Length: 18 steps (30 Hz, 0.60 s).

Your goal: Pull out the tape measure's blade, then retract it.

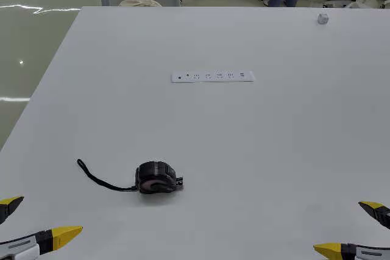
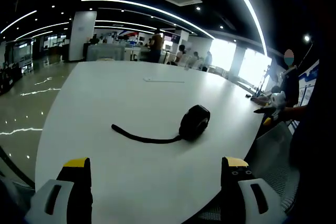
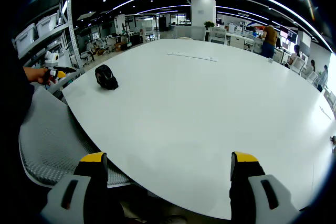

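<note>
The black tape measure (image 1: 157, 178) lay untouched on the white desk (image 1: 256, 144), blade wound in — nothing begun. Left tool (image 1: 41, 216) and right tool (image 1: 347, 228) hung released, jaws wide; the next move likely needed one clamping the case, the other drawing the blade.

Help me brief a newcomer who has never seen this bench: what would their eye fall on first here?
First, the black, rounded tape measure, its black wrist strap trailing to the left in the head view, alone on the near-left part of the big white table. Next, the yellow-tipped left gripper and right gripper, both open at the near edge, touching nothing. Farther back lies a flat white power strip.
</note>
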Each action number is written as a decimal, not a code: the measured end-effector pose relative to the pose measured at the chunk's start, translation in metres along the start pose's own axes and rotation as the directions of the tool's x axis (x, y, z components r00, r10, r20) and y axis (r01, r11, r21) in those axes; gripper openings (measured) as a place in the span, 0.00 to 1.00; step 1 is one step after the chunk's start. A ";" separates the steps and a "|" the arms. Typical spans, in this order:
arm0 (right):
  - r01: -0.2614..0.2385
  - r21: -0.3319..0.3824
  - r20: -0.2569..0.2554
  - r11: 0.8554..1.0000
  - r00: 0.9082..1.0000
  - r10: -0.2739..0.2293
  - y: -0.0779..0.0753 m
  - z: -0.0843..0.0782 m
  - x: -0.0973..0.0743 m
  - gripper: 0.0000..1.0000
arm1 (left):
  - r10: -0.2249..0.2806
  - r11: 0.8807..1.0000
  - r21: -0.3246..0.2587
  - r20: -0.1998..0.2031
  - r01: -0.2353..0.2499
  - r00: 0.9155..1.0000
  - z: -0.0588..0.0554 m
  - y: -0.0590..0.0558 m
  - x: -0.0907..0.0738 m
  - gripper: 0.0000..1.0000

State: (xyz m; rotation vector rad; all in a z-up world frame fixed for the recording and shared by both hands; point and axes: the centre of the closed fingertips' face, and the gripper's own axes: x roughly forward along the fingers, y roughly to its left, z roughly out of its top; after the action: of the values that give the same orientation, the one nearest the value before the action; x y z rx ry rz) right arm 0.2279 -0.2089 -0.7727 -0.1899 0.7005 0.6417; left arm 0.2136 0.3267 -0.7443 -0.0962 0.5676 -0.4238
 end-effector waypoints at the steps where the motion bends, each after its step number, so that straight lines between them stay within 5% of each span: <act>1: 0.001 0.001 0.000 1.000 1.000 -0.001 0.000 0.000 0.000 1.00 | 0.000 1.000 0.000 0.000 0.000 1.000 0.000 0.000 0.000 1.00; 18: 0.001 0.018 -0.016 1.000 1.000 -0.001 0.000 -0.005 0.000 1.00 | -0.008 1.000 0.005 -0.009 0.008 1.000 0.001 -0.001 0.004 1.00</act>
State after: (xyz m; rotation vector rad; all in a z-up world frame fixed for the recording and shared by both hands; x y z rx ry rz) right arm 0.2249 -0.2105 -0.7769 -0.1789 0.7216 0.6334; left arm 0.2168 0.3241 -0.7450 -0.0915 0.5750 -0.4335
